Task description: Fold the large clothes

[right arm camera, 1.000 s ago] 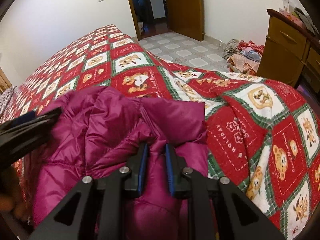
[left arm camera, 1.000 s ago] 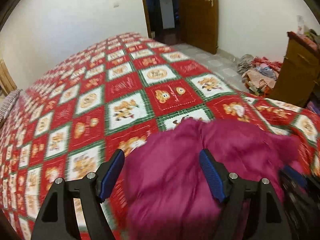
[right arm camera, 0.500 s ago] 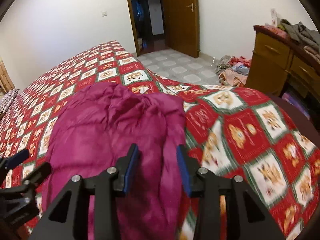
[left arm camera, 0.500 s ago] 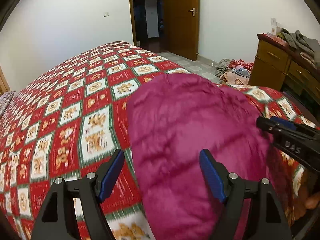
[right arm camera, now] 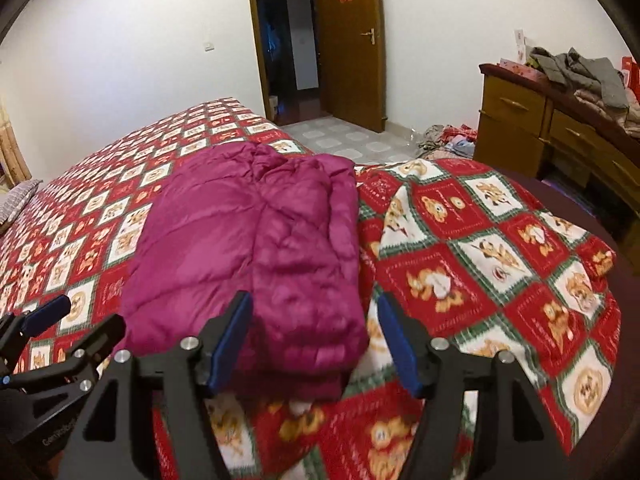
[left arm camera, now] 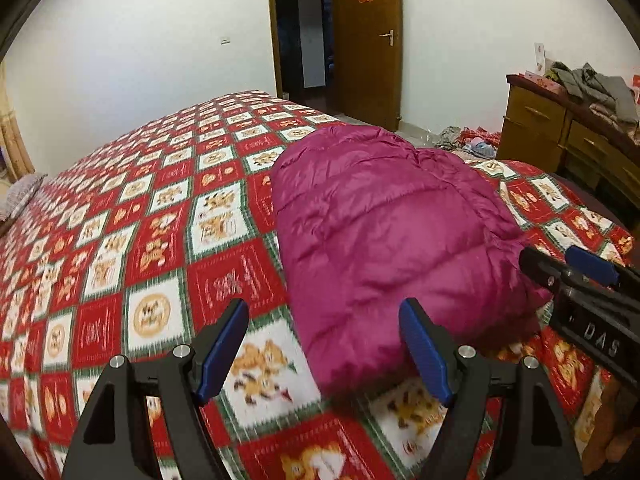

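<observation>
A magenta puffer jacket point(left arm camera: 384, 232) lies folded into a thick, rounded bundle on the bed point(left arm camera: 120, 240), which is covered by a red, white and green patchwork bedspread point(right arm camera: 500, 264) printed with small bear figures. The bundle sits toward the near right part of the bed, close to the corner where the bedspread drops over the edge, and its near end reaches almost to the near edge of the bed. The left tongs point(left arm camera: 324, 354) stand wide open above the bedspread, with the near left corner of the jacket showing between the blue pads but not touched by them; they hold nothing. The right tongs point(right arm camera: 314, 342) are opening, their pads apart on either side of the jacket's near right end without pressing on it, so they hold nothing either. Each pair of tongs shows in the other's view, the two flanking the near end of the bundle. Beyond the far corner of the bed a wooden door point(left arm camera: 366, 40) stands open beside a dark doorway. Against the right wall stands a wooden dresser point(right arm camera: 516, 116) with grey clothes point(right arm camera: 580, 72) heaped on top, and a pile of clothing point(right arm camera: 448, 140) lies on the tiled floor beside it.
</observation>
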Available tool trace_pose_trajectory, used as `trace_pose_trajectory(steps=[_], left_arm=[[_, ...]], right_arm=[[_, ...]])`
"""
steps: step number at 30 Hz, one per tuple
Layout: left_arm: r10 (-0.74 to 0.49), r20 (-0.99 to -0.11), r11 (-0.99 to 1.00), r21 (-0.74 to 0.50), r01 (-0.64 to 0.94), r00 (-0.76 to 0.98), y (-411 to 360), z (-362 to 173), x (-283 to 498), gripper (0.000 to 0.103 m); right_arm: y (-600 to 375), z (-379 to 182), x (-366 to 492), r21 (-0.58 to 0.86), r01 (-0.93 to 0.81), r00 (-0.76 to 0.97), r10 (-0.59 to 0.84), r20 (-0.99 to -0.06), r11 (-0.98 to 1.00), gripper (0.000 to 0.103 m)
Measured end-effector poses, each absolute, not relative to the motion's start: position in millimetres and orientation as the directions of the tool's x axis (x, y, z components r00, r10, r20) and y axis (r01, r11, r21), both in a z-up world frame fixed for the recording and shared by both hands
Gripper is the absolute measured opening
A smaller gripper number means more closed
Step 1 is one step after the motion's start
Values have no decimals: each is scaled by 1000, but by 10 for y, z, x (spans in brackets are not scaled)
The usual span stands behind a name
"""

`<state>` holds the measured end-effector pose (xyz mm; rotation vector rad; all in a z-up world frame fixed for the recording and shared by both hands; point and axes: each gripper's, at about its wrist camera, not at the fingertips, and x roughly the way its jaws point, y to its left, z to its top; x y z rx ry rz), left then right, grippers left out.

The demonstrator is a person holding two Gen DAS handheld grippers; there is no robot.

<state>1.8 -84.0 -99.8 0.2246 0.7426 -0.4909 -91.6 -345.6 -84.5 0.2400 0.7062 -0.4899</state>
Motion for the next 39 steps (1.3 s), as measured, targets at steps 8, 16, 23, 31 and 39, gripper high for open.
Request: trace_pose_trajectory(steps=[8, 16, 23, 31, 39], left_arm=[[-350, -647, 881, 18, 473, 677, -610, -823, -228, 78], [-374, -592, 898, -37, 439, 714, -303, -562, -480, 79], [-373, -520, 911, -48, 411, 768, -74, -297, -737, 79], [-370, -429, 922, -64, 381, 824, 127, 58, -989, 87], [-381, -339, 918, -32, 394, 860, 145, 364, -1246, 93]], right_arm=[[-3177, -653, -1142, 18, 491, 686, -373, -625, 871, 94], [-2893, -375, -1320, -6, 476, 720, -394, -572, 879, 100], [-2691, -68, -1522, 9, 465, 773, -401, -491, 885, 103], [-2432, 280, -1763, -3, 431, 830, -397, -390, 903, 103], [-2381, 544, -2020, 19, 426, 866, -402, -296, 904, 103]])
